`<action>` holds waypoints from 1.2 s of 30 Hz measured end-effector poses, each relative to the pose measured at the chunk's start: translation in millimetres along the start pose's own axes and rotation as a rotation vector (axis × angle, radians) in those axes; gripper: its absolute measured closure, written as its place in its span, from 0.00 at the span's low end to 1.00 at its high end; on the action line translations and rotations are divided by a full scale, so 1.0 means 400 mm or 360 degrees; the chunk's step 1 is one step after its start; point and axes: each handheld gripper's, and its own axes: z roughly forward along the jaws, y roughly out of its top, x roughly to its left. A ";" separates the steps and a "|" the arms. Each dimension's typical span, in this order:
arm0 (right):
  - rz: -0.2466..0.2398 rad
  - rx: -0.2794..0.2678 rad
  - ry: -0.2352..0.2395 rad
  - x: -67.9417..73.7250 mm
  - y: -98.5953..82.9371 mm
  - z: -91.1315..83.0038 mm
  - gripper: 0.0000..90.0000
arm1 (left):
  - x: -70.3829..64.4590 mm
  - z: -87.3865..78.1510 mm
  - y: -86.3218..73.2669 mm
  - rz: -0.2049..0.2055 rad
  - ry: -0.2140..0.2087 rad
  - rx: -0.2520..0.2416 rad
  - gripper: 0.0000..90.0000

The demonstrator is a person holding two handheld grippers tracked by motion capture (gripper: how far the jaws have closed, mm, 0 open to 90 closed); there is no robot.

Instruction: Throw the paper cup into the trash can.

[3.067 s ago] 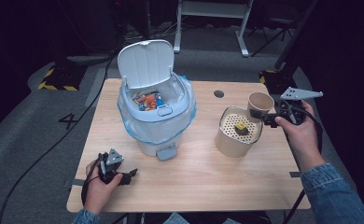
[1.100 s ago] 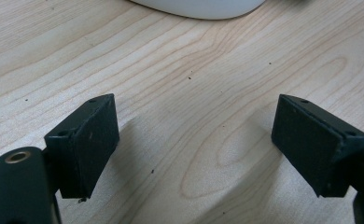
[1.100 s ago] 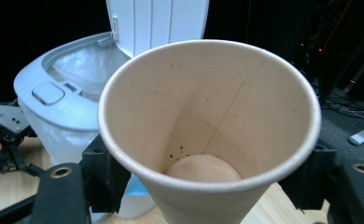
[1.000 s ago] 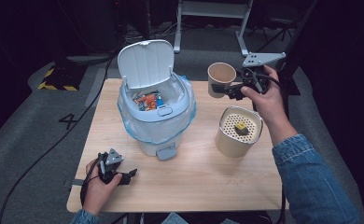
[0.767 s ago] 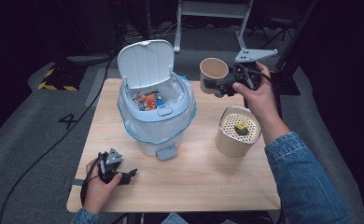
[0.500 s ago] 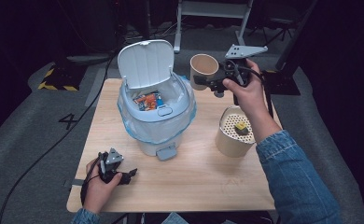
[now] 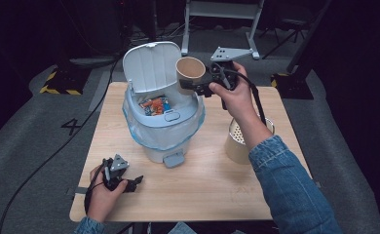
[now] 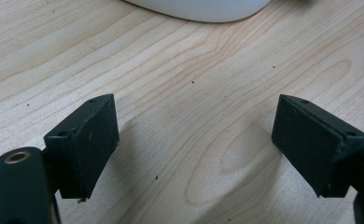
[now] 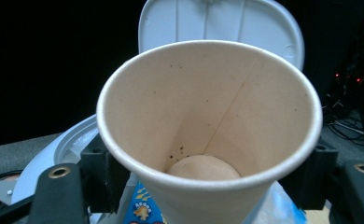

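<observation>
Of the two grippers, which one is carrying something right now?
The right gripper, raised over the open white bin, is shut on the paper cup. The left gripper rests low on the table, jaws apart with bare wood between.

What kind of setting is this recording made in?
Probably a studio or lab set up for recording, not a home: a lone wooden table on grey carpet, dark surroundings, cables across the floor, and hazard tape round a stand's base.

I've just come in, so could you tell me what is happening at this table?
A person's right gripper holds a paper cup over the open white bin, whose lid stands up and which already contains wrappers. The cup looks empty. The left gripper rests open on the table, idle.
</observation>
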 end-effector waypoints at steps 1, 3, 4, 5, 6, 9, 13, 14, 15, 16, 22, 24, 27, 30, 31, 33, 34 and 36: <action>-0.0003 0.0009 0.0001 0.003 -0.001 0.008 0.31 | 0.000 0.000 0.000 -0.0001 0.0000 0.0000 0.17; -0.0003 0.0026 0.0012 0.008 -0.004 0.025 0.31 | 0.000 0.000 0.000 0.0000 0.0001 0.0001 0.17; -0.0005 0.0032 0.0014 0.010 -0.006 0.032 0.31 | 0.000 0.000 0.000 -0.0001 0.0000 0.0000 0.17; -0.0003 0.0042 0.0017 0.011 -0.007 0.037 0.31 | 0.000 0.000 0.000 -0.0001 0.0000 0.0000 0.17; -0.0001 0.0053 0.0019 0.012 -0.010 0.044 0.31 | 0.000 0.000 0.000 -0.0001 0.0000 0.0000 0.17; 0.0003 0.0096 0.0019 0.016 -0.017 0.062 0.31 | 0.000 0.000 0.000 0.0000 0.0001 0.0001 0.17; 0.0009 0.0137 0.0021 0.019 -0.024 0.082 0.31 | 0.000 0.000 0.000 -0.0001 0.0000 0.0000 0.17; 0.0011 0.0149 0.0026 0.021 -0.025 0.086 0.31 | 0.000 0.000 0.000 -0.0001 0.0000 0.0000 0.17; 0.0010 0.0165 0.0030 0.023 -0.026 0.091 0.31 | 0.000 0.000 0.000 0.0000 0.0001 0.0001 0.17; 0.0002 0.0181 0.0033 0.026 -0.026 0.096 0.31 | 0.000 0.000 0.000 -0.0001 0.0000 0.0000 0.17; -0.0040 0.0271 0.0052 0.046 -0.025 0.119 0.31 | 0.000 0.000 0.000 0.0000 0.0000 0.0000 0.17; -0.0043 0.0294 0.0050 0.051 -0.025 0.123 0.31 | 0.000 0.000 0.000 0.0000 0.0000 0.0000 0.17; -0.0084 0.0331 0.0048 0.054 -0.027 0.127 0.26 | 0.000 0.000 0.000 -0.0001 0.0000 0.0000 0.17; -0.0048 0.0246 0.0019 0.055 -0.028 0.131 0.09 | 0.000 0.000 0.000 0.0000 0.0000 0.0000 0.17; -0.0017 0.0217 0.0015 0.055 -0.027 0.130 0.15 | 0.000 0.000 0.000 0.0000 0.0000 0.0000 0.17; 0.0002 0.0177 0.0000 0.053 -0.022 0.126 0.21 | 0.000 0.000 0.000 -0.0001 0.0000 0.0000 0.17; -0.0009 0.0168 -0.0011 0.054 -0.020 0.123 0.14 | 0.000 0.000 0.000 0.0000 0.0000 0.0000 0.17; -0.0036 0.0169 -0.0004 0.055 -0.018 0.116 0.15 | 0.000 0.000 0.000 0.0000 0.0000 0.0000 0.17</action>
